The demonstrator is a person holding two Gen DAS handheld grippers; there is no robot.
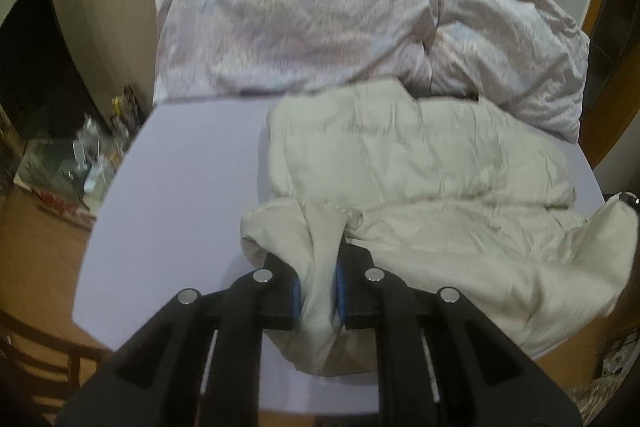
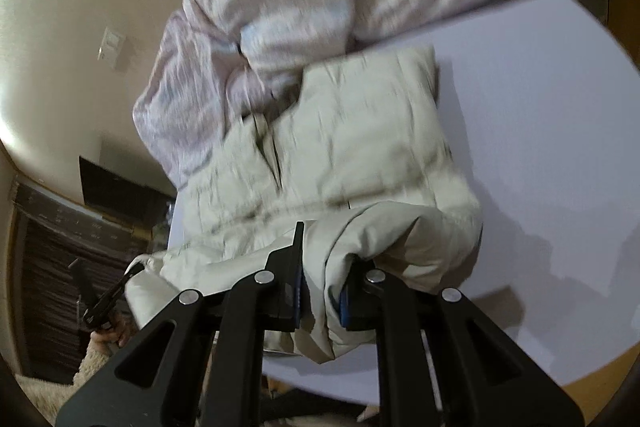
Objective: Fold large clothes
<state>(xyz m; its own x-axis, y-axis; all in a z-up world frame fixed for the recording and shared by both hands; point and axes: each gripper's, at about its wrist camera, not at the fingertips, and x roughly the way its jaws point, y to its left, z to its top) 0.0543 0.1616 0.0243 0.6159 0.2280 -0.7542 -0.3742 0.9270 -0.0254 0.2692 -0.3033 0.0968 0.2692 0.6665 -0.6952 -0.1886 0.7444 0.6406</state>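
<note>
A pale lilac table [image 1: 188, 187] carries a cream jacket [image 1: 420, 163] near its front edge, with a pinkish quilted coat [image 1: 288, 15] heaped behind, touching it. The left tool [image 1: 318, 291] pinches a bunched fold of the jacket; the right tool [image 2: 322, 293] pinches another fold of it. To fold well, I would lift both edges level, carry them together, and lay them down without dragging the coat.
</note>
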